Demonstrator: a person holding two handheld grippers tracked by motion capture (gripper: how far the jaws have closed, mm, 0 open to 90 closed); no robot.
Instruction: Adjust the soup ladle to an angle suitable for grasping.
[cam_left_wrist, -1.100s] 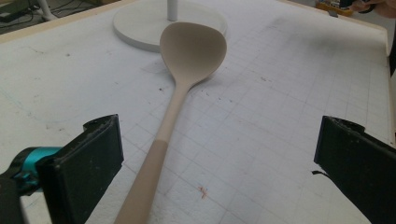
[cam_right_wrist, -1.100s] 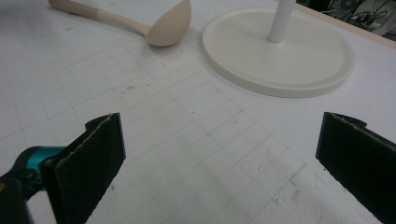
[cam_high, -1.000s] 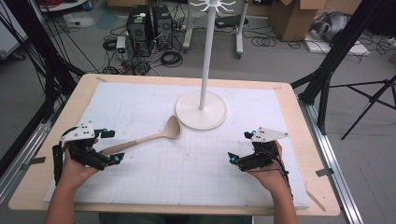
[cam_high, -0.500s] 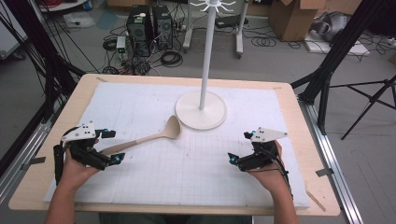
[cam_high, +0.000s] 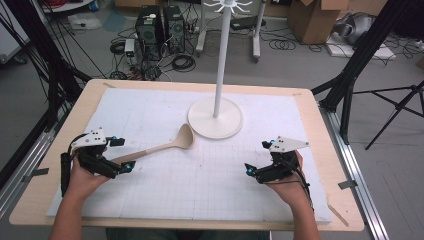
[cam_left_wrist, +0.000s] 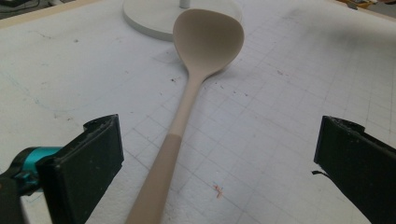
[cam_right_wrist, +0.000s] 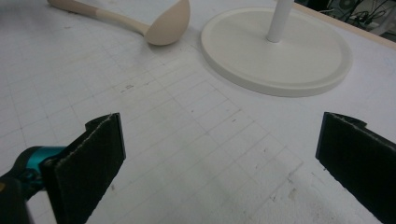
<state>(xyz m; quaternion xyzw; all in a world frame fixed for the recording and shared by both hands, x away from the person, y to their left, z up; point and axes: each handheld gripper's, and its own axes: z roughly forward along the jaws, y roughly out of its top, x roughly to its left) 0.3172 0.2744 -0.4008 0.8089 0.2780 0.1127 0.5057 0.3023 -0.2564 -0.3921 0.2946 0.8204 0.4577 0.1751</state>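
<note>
A beige spoon (cam_high: 165, 145) lies flat on the white gridded mat (cam_high: 200, 185), its bowl close to the round base of a white stand (cam_high: 215, 118). My left gripper (cam_high: 121, 154) is open at the spoon's handle end. In the left gripper view the spoon's handle (cam_left_wrist: 161, 168) runs between the wide-apart jaws without touching them, and the bowl (cam_left_wrist: 208, 39) lies ahead. My right gripper (cam_high: 256, 160) is open at the mat's right side with nothing between its jaws. In the right gripper view the spoon (cam_right_wrist: 159, 25) and the stand's base (cam_right_wrist: 275, 49) lie ahead.
The stand's thin white pole (cam_high: 221, 55) rises to a ring of hooks (cam_high: 228, 5). The mat covers most of a wooden table (cam_high: 320, 125). Beyond the table's far edge are computer towers (cam_high: 160, 27), cables, boxes and black tripod legs (cam_high: 350, 75).
</note>
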